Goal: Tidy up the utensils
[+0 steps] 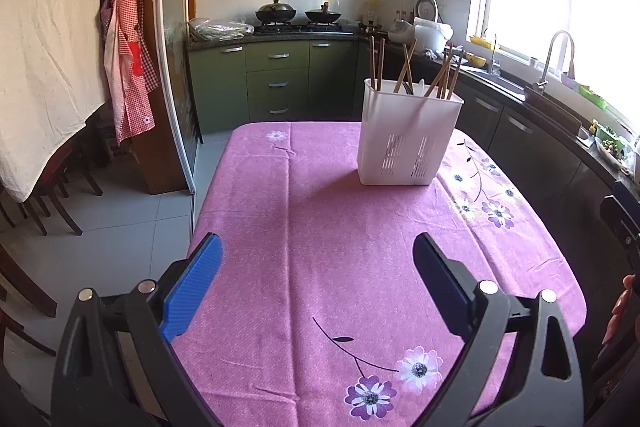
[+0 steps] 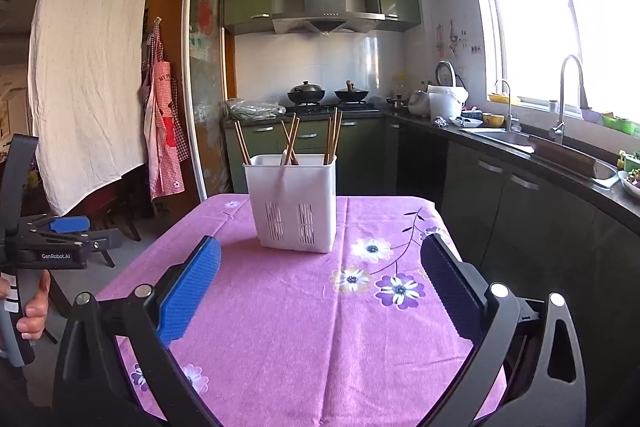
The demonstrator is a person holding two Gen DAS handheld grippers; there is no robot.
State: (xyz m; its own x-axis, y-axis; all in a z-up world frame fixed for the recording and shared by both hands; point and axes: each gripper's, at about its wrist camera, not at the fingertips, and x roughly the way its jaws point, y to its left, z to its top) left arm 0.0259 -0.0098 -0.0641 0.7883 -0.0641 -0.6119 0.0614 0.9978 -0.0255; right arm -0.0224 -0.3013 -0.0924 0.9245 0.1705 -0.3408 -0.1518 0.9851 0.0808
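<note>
Pink-clothed surface [image 2: 280, 327] carries a utensil holder [image 2: 294, 203] at twelve o'clock; both grippers' jaws gape wide, empty; leaning chopsticks [image 2: 291, 138] could tip it if snagged.

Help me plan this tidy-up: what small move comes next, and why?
Probably ease the right hand-held gripper forward toward the white slotted plastic utensil holder: both grippers are open and empty, and the brown wooden chopsticks stand scattered across its compartments.

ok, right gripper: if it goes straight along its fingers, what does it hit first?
Probably the white utensil holder with the chopsticks. The right gripper is open, above the pink tablecloth, and nothing else lies between. The holder sits slightly left of centre, so contact is likely, not certain.
</note>
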